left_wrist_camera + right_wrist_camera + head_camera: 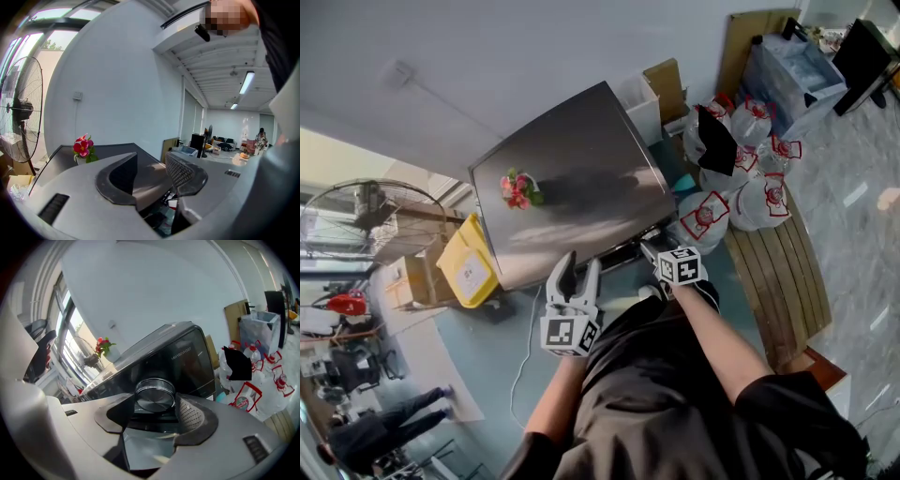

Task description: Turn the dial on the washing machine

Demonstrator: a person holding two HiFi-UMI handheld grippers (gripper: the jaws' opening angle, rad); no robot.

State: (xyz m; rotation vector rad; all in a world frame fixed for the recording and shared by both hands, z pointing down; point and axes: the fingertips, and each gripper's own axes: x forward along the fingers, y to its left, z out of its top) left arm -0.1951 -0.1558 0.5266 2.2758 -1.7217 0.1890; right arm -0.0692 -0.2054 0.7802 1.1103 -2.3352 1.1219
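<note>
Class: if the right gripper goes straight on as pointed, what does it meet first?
Probably the round silver metal dial on the dark washing machine, centred just beyond the right gripper, jaws open.

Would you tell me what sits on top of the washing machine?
A pot of red flowers stands near its left edge; the left tongs hide a bit of the front.

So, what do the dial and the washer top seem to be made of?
Dial: likely metal or chromed plastic; silvery, with a bright rim and fine circular sheen. Washer top: grey with a satin finish that blurs reflections; painted metal or plastic, unclear.
</note>
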